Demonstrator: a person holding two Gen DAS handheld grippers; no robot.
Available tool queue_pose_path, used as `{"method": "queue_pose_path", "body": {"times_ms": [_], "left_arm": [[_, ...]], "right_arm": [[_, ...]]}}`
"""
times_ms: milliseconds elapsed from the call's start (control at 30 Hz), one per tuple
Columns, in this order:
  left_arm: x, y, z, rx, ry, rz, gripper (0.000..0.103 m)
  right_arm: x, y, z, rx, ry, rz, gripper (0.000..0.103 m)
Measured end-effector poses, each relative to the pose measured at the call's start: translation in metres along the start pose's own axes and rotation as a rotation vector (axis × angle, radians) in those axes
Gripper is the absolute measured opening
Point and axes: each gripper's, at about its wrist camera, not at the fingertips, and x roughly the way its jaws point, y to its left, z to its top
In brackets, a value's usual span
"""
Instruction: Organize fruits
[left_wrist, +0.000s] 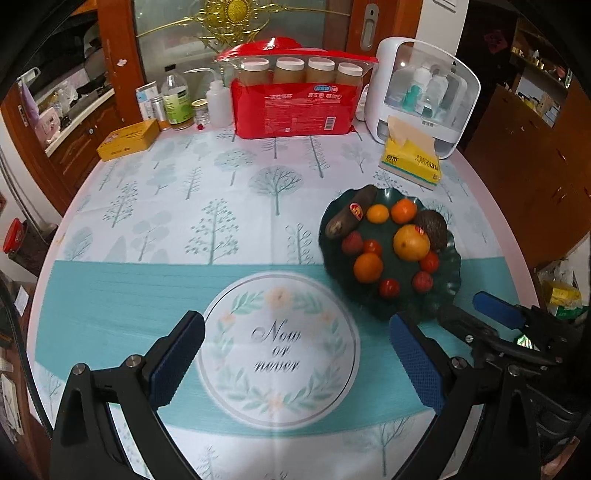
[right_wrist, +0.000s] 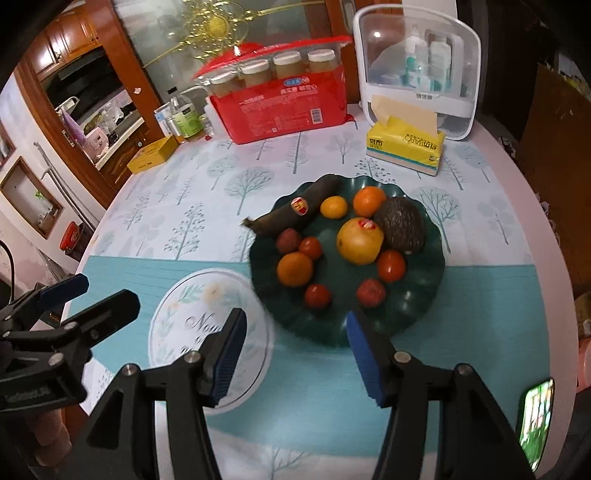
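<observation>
Right wrist, dark green plate (right_wrist: 424, 291), mixed fruits (right_wrist: 360, 240)

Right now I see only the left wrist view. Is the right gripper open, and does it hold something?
Observer: The right gripper is open and empty, pointing at the dark green scalloped plate.
Operator: Is anything lying beside it?
Observer: Yes, a phone with a lit screen lies to its right on the teal tablecloth.
Operator: And the dark overripe banana?
Observer: The dark overripe banana lies along the plate's far left rim, and its stem tip pokes out past the rim.
</observation>
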Motion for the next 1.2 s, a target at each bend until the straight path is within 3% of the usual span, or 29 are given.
{"method": "queue_pose_path", "body": {"times_ms": [533, 1200], "left_arm": [[-0.073, 0.023, -0.049, 0.026, -0.077, 0.054, 0.099], [-0.086, 0.025, -0.066, 0.042, -0.079, 0.070, 0.099]], "right_arm": [[-0.078, 0.053, -0.047, 0.044, -0.121, -0.061, 0.063], [-0.098, 0.069, -0.074, 0.050, -0.135, -0.148, 0.063]]}}
